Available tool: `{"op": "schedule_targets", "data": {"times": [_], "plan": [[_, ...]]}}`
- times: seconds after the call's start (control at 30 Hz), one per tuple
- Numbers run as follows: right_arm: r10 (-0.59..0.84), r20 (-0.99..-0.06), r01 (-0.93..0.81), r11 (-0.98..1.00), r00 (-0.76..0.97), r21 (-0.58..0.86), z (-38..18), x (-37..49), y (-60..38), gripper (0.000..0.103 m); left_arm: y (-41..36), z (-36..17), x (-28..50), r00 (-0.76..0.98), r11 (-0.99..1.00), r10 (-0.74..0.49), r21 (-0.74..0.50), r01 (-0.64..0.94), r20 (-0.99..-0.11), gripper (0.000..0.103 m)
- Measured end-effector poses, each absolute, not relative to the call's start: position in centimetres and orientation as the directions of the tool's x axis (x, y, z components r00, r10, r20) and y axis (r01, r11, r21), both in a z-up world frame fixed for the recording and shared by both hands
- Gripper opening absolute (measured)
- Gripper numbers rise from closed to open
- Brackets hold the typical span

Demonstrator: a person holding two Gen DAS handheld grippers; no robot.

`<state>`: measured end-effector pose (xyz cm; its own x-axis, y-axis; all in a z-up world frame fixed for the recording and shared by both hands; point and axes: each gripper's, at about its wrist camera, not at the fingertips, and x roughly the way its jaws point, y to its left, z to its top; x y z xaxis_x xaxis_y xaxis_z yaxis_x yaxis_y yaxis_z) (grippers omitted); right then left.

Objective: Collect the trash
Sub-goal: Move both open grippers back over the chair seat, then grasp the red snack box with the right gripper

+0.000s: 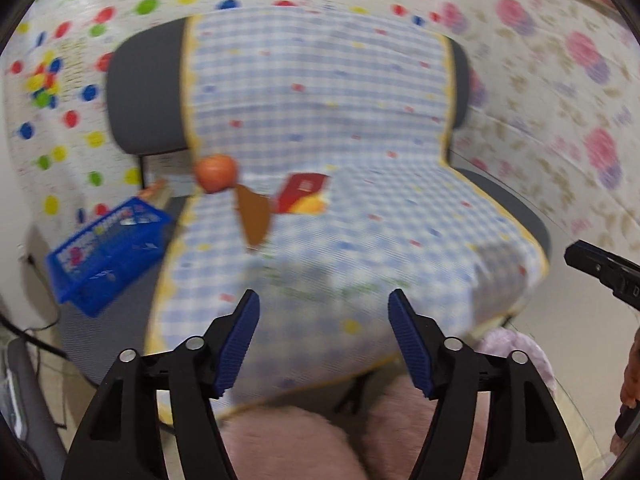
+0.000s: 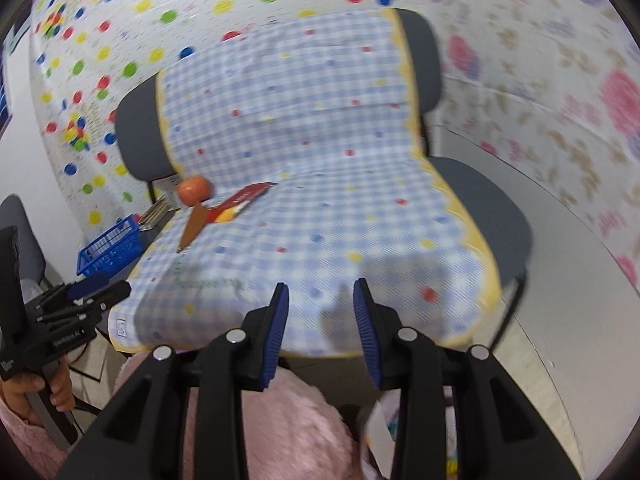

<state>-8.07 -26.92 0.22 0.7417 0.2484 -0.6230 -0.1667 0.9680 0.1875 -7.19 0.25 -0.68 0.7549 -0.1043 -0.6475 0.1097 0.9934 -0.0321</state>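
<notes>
Approach step, nothing picked up yet. Left gripper (image 1: pixel 324 336) jaws spread wide and empty; right gripper (image 2: pixel 320 328) jaws partly spread, also empty. Trash sits on the chair (image 1: pixel 148 92) seat near its backrest: orange ball (image 1: pixel 216 173), brown scrap (image 1: pixel 253 216), red wrapper (image 1: pixel 300 192), well beyond both jaws. Blue basket (image 1: pixel 108 252) lies beside the chair. Next: reach forward, close on 1 piece.

A cloth (image 1: pixel 340 120) covers the chair (image 1: pixel 148 92) seat and backrest. At the seat's rear left edge rest an orange (image 1: pixel 216 173), a wrapper (image 1: pixel 253 216) and a packet (image 1: pixel 302 192). A basket (image 1: pixel 108 252) sits on the floor, left of the chair.
</notes>
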Motion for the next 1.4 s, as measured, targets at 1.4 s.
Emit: {"op": "schedule_targets", "data": {"times": [1.4], "plan": [[0.36, -0.785, -0.252, 0.931, 0.504, 0.266, -8.7, 20.6, -8.9, 0.026, 7.5, -6.8, 8.1, 0.688, 0.999, 0.04, 0.048, -0.007, -0.725, 0.087]]}}
